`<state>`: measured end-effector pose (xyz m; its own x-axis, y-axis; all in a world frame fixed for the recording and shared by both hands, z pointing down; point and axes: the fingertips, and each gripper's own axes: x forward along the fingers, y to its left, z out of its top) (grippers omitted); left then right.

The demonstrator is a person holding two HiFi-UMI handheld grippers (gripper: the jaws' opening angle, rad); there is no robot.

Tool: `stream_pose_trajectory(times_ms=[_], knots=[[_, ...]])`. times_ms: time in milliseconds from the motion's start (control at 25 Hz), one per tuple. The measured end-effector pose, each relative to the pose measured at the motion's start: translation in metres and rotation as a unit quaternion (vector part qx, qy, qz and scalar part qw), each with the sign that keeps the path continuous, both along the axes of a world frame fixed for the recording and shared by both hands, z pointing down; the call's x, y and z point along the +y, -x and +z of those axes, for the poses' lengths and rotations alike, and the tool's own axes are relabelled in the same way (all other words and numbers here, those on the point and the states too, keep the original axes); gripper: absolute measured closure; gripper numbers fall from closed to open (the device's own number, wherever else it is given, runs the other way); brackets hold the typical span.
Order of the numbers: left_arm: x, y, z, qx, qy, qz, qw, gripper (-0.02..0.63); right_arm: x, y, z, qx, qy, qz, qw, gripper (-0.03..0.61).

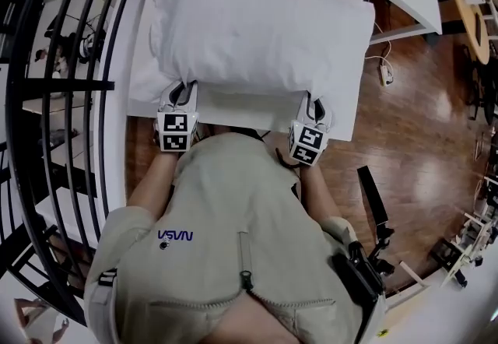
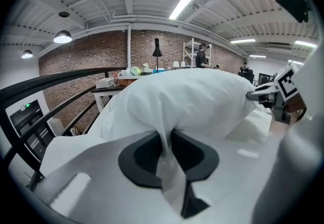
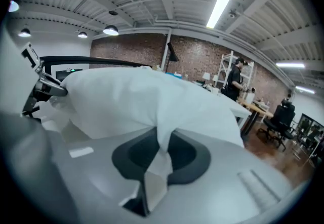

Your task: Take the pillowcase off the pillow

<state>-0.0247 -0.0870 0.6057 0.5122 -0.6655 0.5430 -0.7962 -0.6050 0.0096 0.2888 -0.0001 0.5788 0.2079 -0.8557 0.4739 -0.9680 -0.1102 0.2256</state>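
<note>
- Head view: the pillow (image 1: 257,31) lies in its white pillowcase (image 1: 204,79) on the white table (image 1: 241,110), right in front of us. The left gripper (image 1: 182,92) bites the near-left corner. The right gripper (image 1: 314,109) bites the near-right corner.
- Left gripper view: the jaws are nearly shut, w/ a thin fold of pillowcase cloth squeezed btwn them. The fat pillow bulges just past the jaws.
- Right gripper view: same here. The jaws are almost closed on a small pinch of cloth and the pillow swells up right behind it.
- What could go wrong: we think each bite is small, so a hard tug may let the cloth slip out. Both grippers hold the same near end and nothing holds the pillow down. A pull may just drag the whole pillow along w/ the case on it. We can't tell which end of the case is open.
- Room, head view: the black railing (image 1: 70,86) runs close on the left, so a left arm swing could bump it. The wood floor (image 1: 420,124) on the right is open. The table's near edge sits just beside our body, so there's little room to pull back.
</note>
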Motion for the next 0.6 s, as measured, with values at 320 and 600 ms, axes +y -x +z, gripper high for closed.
stream_pose_trajectory(times_ms=[320,600], knots=[[-0.012,-0.002,-0.081,0.080,-0.064,0.006,0.9948,0.591,-0.009,0.001,-0.077,-0.017,-0.090,0.009,0.996,0.569],[-0.017,-0.001,-0.171,0.104,-0.154,0.029,0.9822,0.594,-0.010,0.002,-0.153,-0.023,-0.151,0.015,0.988,0.569]])
